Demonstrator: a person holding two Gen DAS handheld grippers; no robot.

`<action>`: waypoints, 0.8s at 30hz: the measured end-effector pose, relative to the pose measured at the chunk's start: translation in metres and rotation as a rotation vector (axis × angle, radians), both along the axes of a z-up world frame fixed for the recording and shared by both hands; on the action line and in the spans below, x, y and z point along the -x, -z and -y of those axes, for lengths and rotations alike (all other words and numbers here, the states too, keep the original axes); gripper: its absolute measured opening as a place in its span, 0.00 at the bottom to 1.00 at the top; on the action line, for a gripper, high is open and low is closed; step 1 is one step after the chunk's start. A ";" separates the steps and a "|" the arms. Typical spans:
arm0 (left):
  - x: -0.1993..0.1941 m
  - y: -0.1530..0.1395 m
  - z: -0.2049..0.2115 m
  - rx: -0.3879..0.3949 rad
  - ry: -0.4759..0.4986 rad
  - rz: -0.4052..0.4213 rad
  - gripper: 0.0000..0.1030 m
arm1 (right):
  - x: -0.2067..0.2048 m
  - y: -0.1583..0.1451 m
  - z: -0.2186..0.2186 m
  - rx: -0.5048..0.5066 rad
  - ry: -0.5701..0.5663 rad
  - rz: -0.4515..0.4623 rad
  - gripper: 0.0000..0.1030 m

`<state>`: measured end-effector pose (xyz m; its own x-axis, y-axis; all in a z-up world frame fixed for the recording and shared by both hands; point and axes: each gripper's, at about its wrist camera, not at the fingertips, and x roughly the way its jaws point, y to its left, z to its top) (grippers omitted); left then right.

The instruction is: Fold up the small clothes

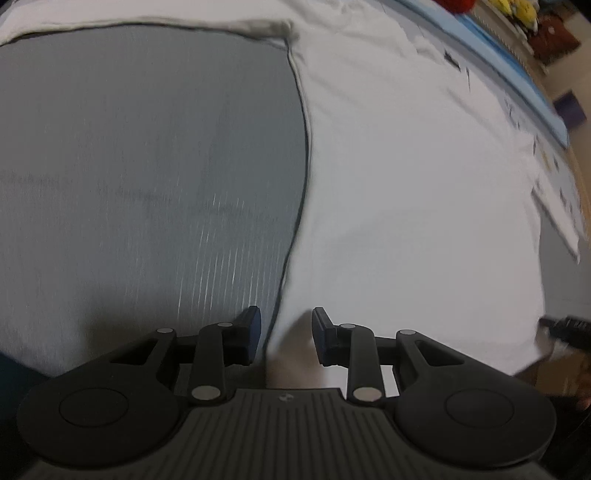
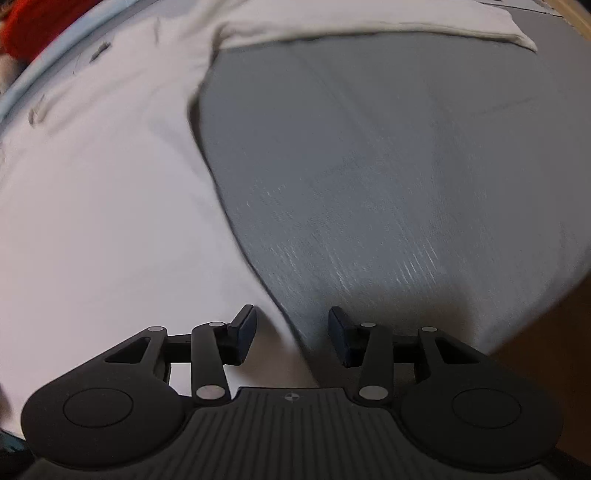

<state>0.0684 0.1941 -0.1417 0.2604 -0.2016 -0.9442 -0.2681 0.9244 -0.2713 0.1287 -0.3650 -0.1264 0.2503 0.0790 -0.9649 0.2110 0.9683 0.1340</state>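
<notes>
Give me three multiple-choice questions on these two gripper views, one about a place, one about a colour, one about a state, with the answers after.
1. In the left wrist view, the white garment lies on which side of the grey surface?
A. right
B. left
C. wholly over it

2. What colour is the thing at the top left corner of the right wrist view?
A. green
B. red
C. black

3. How do the right gripper jaws stand?
A. clamped on cloth
B. shut on nothing
C. apart, nothing pinched

Answers: 1 A, the cloth's dark edge runs down the middle with white to its right. 2 B, a red object shows there. 3 C, a clear gap shows between the pads.
</notes>
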 end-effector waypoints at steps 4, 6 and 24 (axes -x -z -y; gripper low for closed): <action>0.016 -0.003 0.007 -0.034 0.057 0.029 0.03 | 0.015 -0.002 -0.006 -0.006 -0.054 0.017 0.03; 0.025 -0.015 0.004 -0.042 0.030 0.079 0.03 | 0.023 -0.008 0.001 -0.054 0.001 0.031 0.04; 0.028 0.001 0.056 -0.129 0.239 0.045 0.19 | 0.041 -0.019 -0.047 0.021 -0.195 0.141 0.29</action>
<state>0.0408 0.1378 -0.1426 0.2620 -0.1413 -0.9547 -0.0290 0.9876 -0.1541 0.0875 -0.3179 -0.1073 0.3643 0.1196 -0.9236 -0.0001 0.9917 0.1284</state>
